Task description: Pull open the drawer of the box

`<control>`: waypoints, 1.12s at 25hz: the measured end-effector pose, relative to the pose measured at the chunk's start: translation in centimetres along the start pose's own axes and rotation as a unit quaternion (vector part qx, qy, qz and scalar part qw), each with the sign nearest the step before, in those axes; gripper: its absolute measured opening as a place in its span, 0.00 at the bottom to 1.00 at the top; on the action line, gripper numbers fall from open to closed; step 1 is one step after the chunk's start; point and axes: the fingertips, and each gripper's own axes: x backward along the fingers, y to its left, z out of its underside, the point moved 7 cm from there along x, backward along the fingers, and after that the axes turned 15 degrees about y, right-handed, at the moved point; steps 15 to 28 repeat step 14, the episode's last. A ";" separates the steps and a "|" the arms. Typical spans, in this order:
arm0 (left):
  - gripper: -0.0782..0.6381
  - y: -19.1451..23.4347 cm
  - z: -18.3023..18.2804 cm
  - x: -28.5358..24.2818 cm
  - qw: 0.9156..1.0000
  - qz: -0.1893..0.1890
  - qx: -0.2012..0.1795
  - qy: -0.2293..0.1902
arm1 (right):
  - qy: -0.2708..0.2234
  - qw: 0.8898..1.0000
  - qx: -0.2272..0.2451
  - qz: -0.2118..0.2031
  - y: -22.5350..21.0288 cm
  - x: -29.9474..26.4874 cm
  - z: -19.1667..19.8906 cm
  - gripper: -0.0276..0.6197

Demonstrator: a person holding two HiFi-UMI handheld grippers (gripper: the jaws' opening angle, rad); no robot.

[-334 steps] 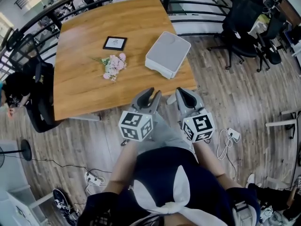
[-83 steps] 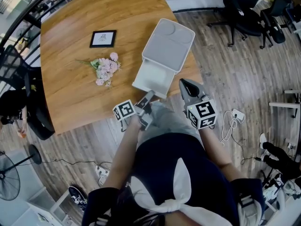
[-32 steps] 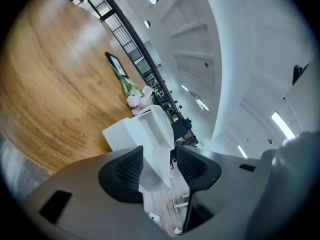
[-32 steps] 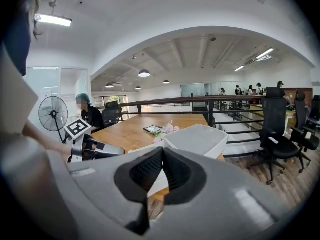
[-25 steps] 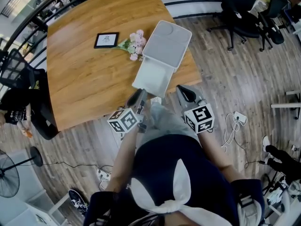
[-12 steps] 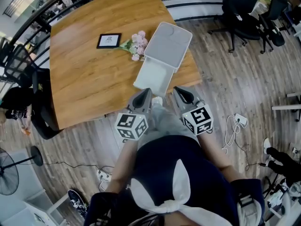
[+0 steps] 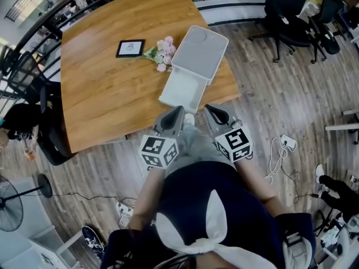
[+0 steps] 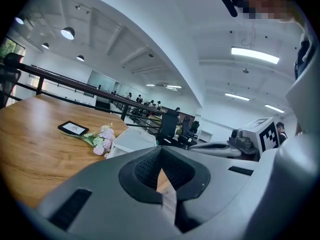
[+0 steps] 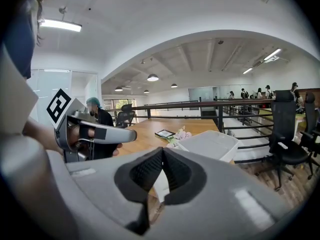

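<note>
The white box (image 7: 201, 50) lies on the wooden table (image 7: 106, 94), with its drawer (image 7: 182, 91) slid out toward the near edge. Both grippers hover side by side just short of the drawer's front, off the table edge. My left gripper (image 7: 178, 111) is shut with nothing between its fingers, as its own view (image 8: 161, 156) confirms. My right gripper (image 7: 208, 110) is likewise shut and empty (image 9: 162, 153). The box (image 9: 210, 143) appears beyond the right jaws.
A bunch of pink flowers (image 7: 162, 51) lies against the box's left side, and a small black picture frame (image 7: 130, 48) sits further left. A black railing (image 9: 220, 104) borders the table's far side. Office chairs (image 7: 291, 15) stand at the right, with cables (image 7: 277, 150) on the floor.
My left gripper has swung up from a tilted pose at the lower left to sit level beside the right one, and its jaws have shut. The box, drawer and flowers have stayed put.
</note>
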 end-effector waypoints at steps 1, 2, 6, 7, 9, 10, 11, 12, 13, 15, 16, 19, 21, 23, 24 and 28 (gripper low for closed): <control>0.13 -0.1 0.0 0.0 1.000 0.001 -0.001 0.000 | -0.001 1.000 0.000 0.000 0.1 0.1 0.0 0.04; 0.13 -0.3 0.0 0.0 1.000 0.002 -0.002 0.001 | -0.002 1.000 0.001 -0.001 0.1 0.2 0.0 0.04; 0.13 -0.8 0.0 0.0 1.000 0.006 -0.007 0.001 | -0.007 1.000 0.003 -0.002 0.3 0.6 0.0 0.04; 0.13 -0.9 0.1 0.0 1.000 0.007 -0.009 0.002 | -0.007 1.000 0.003 -0.002 0.3 0.7 0.1 0.04; 0.13 -1.3 0.4 0.1 1.000 0.009 -0.014 0.007 | -0.005 1.000 0.003 -0.003 0.4 0.9 0.4 0.04; 0.13 -1.5 0.5 0.2 1.000 0.010 -0.017 0.009 | -0.006 1.000 0.003 -0.003 0.5 1.1 0.4 0.04; 0.13 -1.7 0.5 0.3 1.000 0.010 -0.019 0.011 | -0.006 1.000 0.004 -0.004 0.7 1.2 0.4 0.04; 0.13 -1.8 0.6 0.4 1.000 0.011 -0.021 0.013 | -0.007 1.000 0.005 -0.005 0.8 1.4 0.4 0.04; 0.13 -1.9 0.6 0.5 1.000 0.010 -0.023 0.015 | -0.008 1.000 0.006 -0.006 0.9 1.5 0.3 0.04; 0.13 -2.0 0.6 0.6 1.000 0.010 -0.024 0.016 | -0.009 1.000 0.007 -0.007 1.0 1.6 0.2 0.04; 0.13 -2.0 0.6 0.6 1.000 0.010 -0.024 0.016 | -0.009 1.000 0.007 -0.007 1.0 1.6 0.2 0.04; 0.13 -2.0 0.6 0.6 1.000 0.010 -0.024 0.016 | -0.009 1.000 0.007 -0.007 1.0 1.6 0.2 0.04; 0.13 -2.0 0.6 0.6 1.000 0.010 -0.024 0.016 | -0.009 1.000 0.007 -0.007 1.0 1.6 0.2 0.04; 0.13 -2.0 0.6 0.6 1.000 0.010 -0.024 0.016 | -0.009 1.000 0.007 -0.007 1.0 1.6 0.2 0.04; 0.13 -2.0 0.6 0.6 1.000 0.010 -0.024 0.016 | -0.009 1.000 0.007 -0.007 1.0 1.6 0.2 0.04; 0.13 -2.0 0.6 0.6 1.000 0.010 -0.024 0.016 | -0.009 1.000 0.007 -0.007 1.0 1.6 0.2 0.04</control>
